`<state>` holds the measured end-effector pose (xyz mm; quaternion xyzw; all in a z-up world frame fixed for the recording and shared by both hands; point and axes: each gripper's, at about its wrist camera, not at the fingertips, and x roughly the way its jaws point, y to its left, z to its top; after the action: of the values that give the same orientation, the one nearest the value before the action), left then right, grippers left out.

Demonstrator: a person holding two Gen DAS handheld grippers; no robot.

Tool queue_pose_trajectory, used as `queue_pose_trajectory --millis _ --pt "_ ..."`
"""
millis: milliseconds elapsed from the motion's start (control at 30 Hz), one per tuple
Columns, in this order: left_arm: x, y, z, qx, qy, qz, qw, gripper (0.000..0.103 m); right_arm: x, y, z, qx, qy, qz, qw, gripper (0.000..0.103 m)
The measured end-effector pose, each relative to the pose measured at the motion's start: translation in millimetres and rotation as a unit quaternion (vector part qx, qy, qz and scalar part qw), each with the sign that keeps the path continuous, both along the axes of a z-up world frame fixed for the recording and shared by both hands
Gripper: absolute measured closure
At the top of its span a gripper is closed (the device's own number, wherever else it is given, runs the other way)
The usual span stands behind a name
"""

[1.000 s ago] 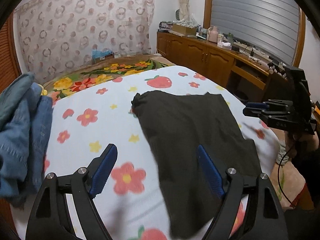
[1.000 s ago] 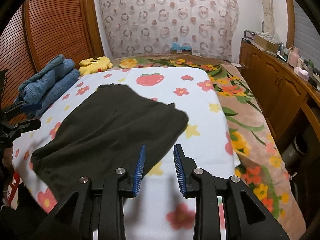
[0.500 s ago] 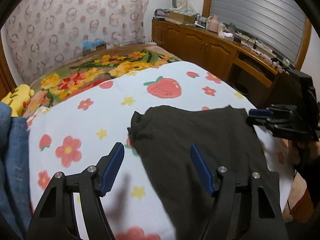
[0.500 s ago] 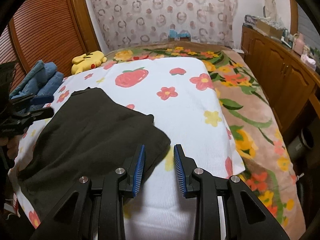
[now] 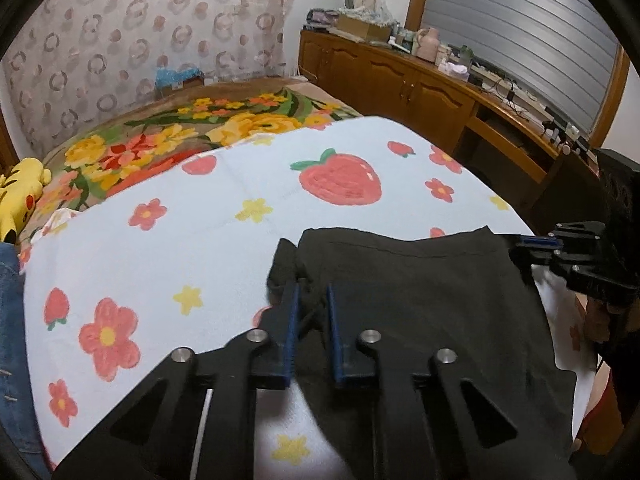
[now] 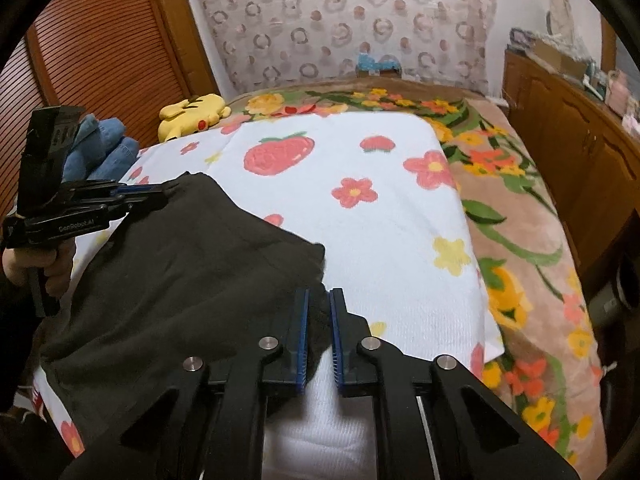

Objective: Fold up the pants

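Observation:
The black pants point(image 5: 420, 292) lie folded on the white floral sheet point(image 5: 224, 208) of the bed. My left gripper point(image 5: 311, 294) is shut on the pants' far left corner, with bunched cloth between its blue pads. My right gripper point(image 6: 319, 300) is shut on the pants' point(image 6: 180, 264) far right corner. Each gripper shows in the other's view: the right one point(image 5: 520, 246) at the pants' right corner, the left one point(image 6: 160, 192) at the left corner.
A pile of blue jeans point(image 6: 104, 148) and a yellow plush toy point(image 6: 192, 114) lie at the bed's left side. A floral blanket point(image 6: 512, 208) covers the right side. A wooden cabinet point(image 5: 420, 88) with clutter runs along the right wall.
Both grippers moved forward to the pants' far corners and closed on the cloth. The left gripper went from wide open to shut.

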<state>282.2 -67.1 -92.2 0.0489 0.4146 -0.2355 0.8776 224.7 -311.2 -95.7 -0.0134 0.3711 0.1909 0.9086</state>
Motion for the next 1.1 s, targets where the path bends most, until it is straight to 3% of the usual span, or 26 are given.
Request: queue_pose_trajectory --millis 133,367,567,633,733,800,1100 --pt "-7 15 11 -0.018 -0.022 0.019 0.9994 0.094 -7 2 11 0.011 -0.023 0.006 1.0 0.098" --pt "1 31 10 -0.014 -0.023 0.041 0.9988 0.094 1 25 21 -0.011 -0.049 0.03 0.998 0.098" --pt "11 33 1 -0.001 -0.015 0.047 0.9988 0.094 24 33 1 -0.034 -0.017 0.03 0.999 0.098" --pt "11 32 -2 0.0 -0.01 0.045 0.9989 0.093 24 31 -1 -0.03 -0.011 0.024 0.999 0.091" --pt "12 34 -4 -0.001 -0.004 0.052 0.9986 0.077 23 29 3 -0.03 -0.009 0.014 0.999 0.079" --pt "14 35 -6 -0.002 0.002 0.053 0.9986 0.072 24 28 2 -0.038 -0.004 0.005 0.999 0.07" --pt "19 32 -17 -0.007 0.021 0.051 0.9985 0.071 31 29 2 -0.017 0.018 -0.002 1.0 0.067"
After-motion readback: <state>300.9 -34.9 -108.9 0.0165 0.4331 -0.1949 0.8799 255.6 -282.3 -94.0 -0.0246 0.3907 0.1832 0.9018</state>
